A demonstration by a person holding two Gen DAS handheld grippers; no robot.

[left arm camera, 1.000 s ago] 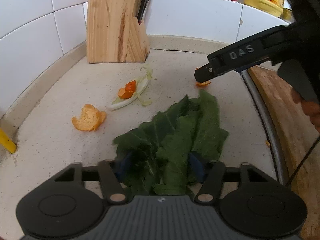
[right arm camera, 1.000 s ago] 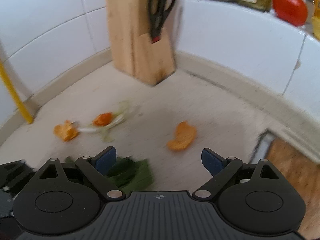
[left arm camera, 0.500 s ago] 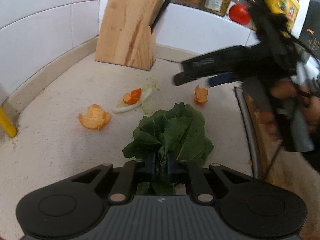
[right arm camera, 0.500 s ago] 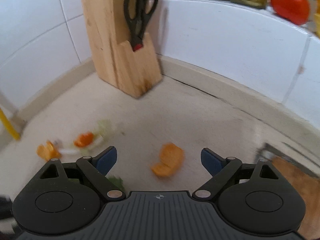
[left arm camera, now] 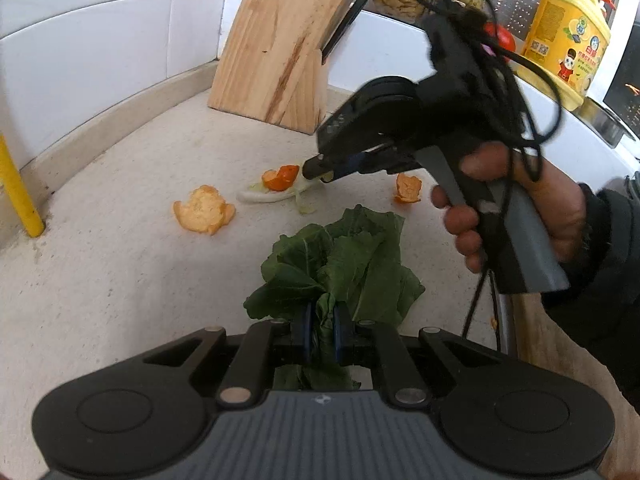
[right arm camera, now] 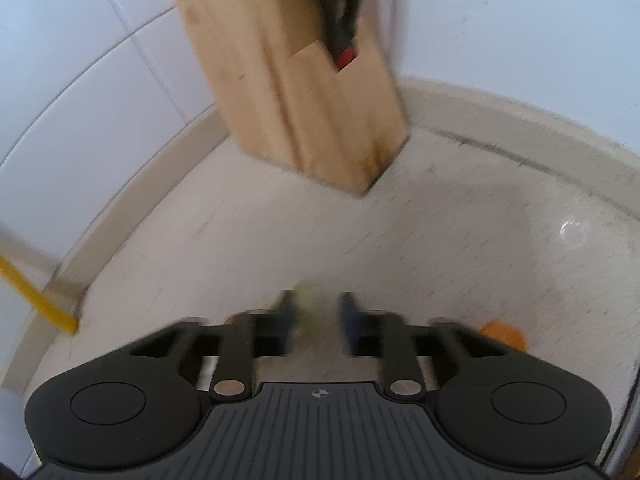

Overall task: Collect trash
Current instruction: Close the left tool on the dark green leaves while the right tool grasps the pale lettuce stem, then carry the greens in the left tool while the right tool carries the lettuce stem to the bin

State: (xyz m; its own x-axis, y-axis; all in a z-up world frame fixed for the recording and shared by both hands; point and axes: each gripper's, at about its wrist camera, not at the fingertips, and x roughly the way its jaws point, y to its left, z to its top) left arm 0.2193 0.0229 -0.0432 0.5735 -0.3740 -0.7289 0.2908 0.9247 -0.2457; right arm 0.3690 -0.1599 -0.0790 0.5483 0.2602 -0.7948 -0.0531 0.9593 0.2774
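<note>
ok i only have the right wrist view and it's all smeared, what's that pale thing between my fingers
Observer: In the left wrist view it is the end of a pale stalk. The right hand-held gripper has just been closing around it, and I cannot tell if the pads press yet.
Operator: anything sitting on that stalk
Observer: Yes, a small orange peel piece rests on it.
Operator: and the left one, got anything
Observer: The left hand-held gripper is shut on a green leaf.
Operator: more trash out of my view
Observer: A curled orange peel lies on the counter, left of the stalk.
</note>
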